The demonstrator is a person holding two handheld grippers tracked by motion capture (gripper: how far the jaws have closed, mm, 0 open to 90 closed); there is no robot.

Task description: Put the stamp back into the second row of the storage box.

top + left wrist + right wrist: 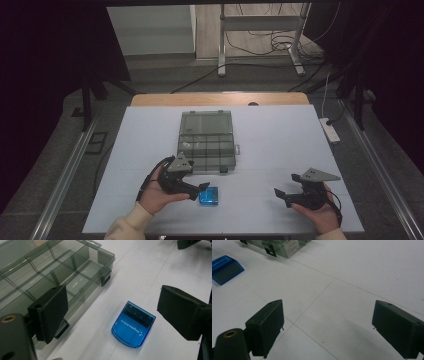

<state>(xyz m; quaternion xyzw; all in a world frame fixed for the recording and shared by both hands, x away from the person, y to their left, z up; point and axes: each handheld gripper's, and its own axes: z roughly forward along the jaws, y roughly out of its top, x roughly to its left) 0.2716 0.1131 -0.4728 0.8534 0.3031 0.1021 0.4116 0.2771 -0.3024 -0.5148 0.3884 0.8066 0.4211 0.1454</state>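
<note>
- The blue card reader (133,325), a small translucent blue case with white lettering on its lid, lies flat on the white surface (280,145), just in front of the near edge of the organiser box (206,142) and apart from it.
- The left gripper (202,189) hangs low over the surface just left of the blue card reader, held in the person's left hand (159,195). Its fingers (50,312) are spread wide; in the left gripper view the reader lies between and ahead of them, and neither pad touches it.
- The organiser box is smoky grey and see-through, with its lid folded back away from the person and its compartments exposed. Two black latches hang along its near wall.
- The right gripper (284,194) is held well to the right of the reader, over bare surface, in the right hand (320,212). Its fingers (265,325) are also spread wide, with nothing between them.
</note>
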